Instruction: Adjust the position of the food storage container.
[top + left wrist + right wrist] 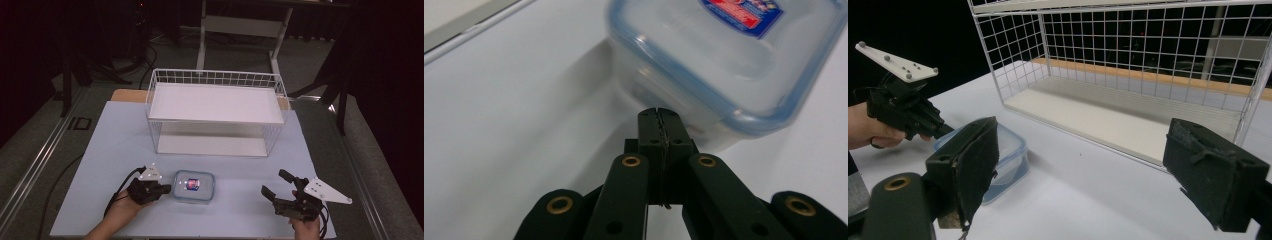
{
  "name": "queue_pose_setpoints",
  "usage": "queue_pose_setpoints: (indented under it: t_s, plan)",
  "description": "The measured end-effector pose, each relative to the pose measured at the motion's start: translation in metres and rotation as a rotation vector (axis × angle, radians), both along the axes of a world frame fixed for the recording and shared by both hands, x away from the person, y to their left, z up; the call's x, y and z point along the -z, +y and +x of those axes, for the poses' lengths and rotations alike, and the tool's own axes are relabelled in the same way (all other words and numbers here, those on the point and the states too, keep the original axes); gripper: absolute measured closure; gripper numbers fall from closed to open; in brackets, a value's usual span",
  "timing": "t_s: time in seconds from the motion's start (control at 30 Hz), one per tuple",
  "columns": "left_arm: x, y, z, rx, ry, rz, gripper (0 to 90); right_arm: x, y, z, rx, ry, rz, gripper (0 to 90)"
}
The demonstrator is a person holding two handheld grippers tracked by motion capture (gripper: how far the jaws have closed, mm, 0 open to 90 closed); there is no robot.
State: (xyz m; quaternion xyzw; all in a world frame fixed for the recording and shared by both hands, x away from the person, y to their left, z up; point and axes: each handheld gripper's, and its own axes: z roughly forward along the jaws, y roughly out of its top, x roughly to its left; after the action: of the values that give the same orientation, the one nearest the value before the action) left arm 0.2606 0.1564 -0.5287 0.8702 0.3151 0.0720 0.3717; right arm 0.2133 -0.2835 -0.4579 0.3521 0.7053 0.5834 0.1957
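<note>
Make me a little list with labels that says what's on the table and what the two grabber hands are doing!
Table: pale blue top
Box: clear plastic box with a blue-rimmed lid and a red and blue sticker, lying flat near the front edge
Rack: white wire rack with two shelves, behind the box
Left gripper: jaws shut with nothing between them, tips right at the box's side wall
Right gripper: jaws wide open, holding nothing, off to the right of the box and apart from it
Inside the box: too blurry to tell

Red-blue label [742, 13] on container lid [724, 55]: text unreadable.
</note>
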Motion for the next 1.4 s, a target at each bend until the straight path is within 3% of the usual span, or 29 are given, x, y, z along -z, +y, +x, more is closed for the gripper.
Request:
queue_pose_setpoints:
  t_s: [0.4, 0.93, 1.4]
  plan:
    - [0.001, -0.027, 0.004, 0.032, 0.028, -0.040, 90.0, 0.000, 0.001, 0.000, -0.004, -0.002, -0.005, 14.7]
    - [0.001, -0.055, 0.012, 0.082, 0.033, -0.050, 90.0, 0.000, 0.003, -0.002, -0.020, 0.002, -0.010, 14.7]
    - [0.003, -0.066, 0.020, 0.091, 0.043, -0.059, 90.0, 0.000, 0.004, -0.002, -0.026, 0.007, -0.011, 14.7]
